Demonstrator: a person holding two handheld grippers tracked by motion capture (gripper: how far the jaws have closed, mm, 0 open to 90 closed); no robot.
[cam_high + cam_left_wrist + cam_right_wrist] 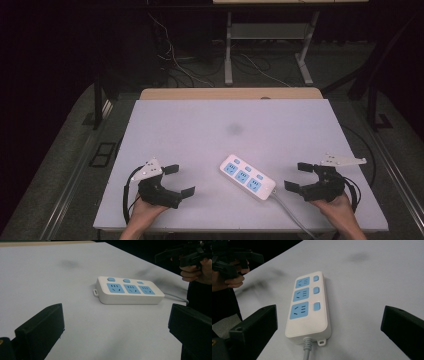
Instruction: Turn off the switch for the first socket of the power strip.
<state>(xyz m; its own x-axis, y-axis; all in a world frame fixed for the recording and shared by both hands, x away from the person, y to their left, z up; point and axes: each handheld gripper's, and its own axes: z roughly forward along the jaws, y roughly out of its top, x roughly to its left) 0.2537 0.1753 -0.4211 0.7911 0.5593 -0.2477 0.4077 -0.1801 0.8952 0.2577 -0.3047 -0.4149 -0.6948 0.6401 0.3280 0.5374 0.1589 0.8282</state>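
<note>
Here the white power strip [247, 177] lies flat on the white table top [200, 130], near the front edge and between the two hand-held grippers, its long axis running diagonally across the high view. It carries three blue sockets, each with a small blue switch [316, 306] beside it, and a grey cable [287, 210] leaves its near end toward the person's side. The left gripper [179, 179] sits well to the left of the strip with its jaws spread wide and nothing between them; in the left gripper view the strip [129, 290] lies ahead, apart from both black jaws. The right gripper [302, 175] hovers just beside the cable end of the strip, jaws likewise spread and empty, and its own view looks down the length of the strip [308, 306] with the cable [307, 350] coming out at the bottom. Neither gripper touches anything. The likely trouble, as I judge it, is in the first contact: the strip is smooth, low and light, so a jaw closing on one side alone could push it across the table instead of gripping it. A grip taken at the cable end could also catch the cable and drag or twist the strip. A careless jaw tip might press one of the switches, and lifting by one end would probably let the far end sag or swing.
</note>
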